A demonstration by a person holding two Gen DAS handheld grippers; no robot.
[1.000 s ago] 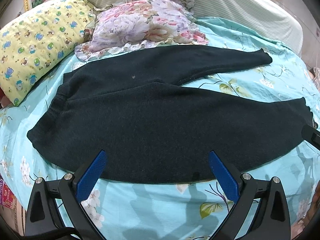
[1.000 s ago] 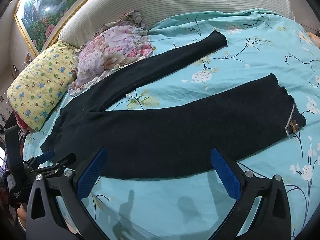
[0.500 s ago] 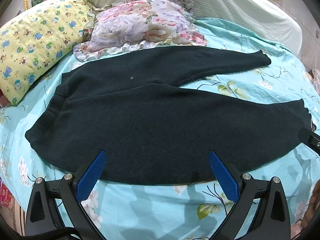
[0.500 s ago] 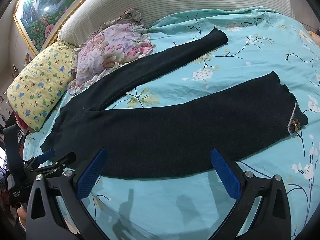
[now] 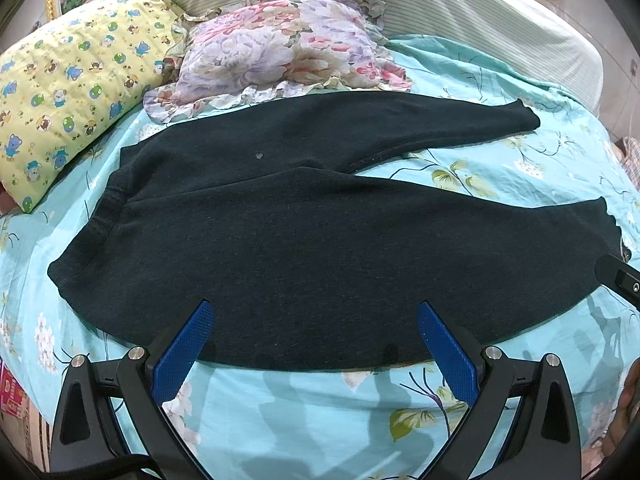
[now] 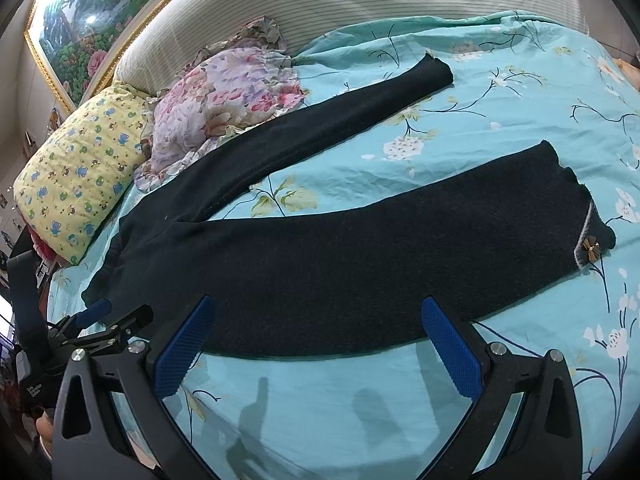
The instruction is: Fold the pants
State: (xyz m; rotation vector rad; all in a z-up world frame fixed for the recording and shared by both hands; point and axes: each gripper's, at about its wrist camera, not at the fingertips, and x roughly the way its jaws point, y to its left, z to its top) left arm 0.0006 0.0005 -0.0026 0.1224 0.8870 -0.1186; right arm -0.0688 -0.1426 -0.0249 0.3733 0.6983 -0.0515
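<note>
Both my left gripper [image 5: 312, 336] and right gripper [image 6: 316, 334], jaws wide and empty, hover at the near edge of the pants [image 5: 304, 232] spread legs-apart on the bed [image 6: 500, 92]; a shallow pinch could catch the sheet too.

Left claw [image 5: 314, 338], right claw [image 6: 316, 336]: wide, empty.

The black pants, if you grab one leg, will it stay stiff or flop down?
Probably flop: the pants lie flat and limp on the bedsheet. The knit looks soft, so likely light. The bow trim might dangle.
</note>
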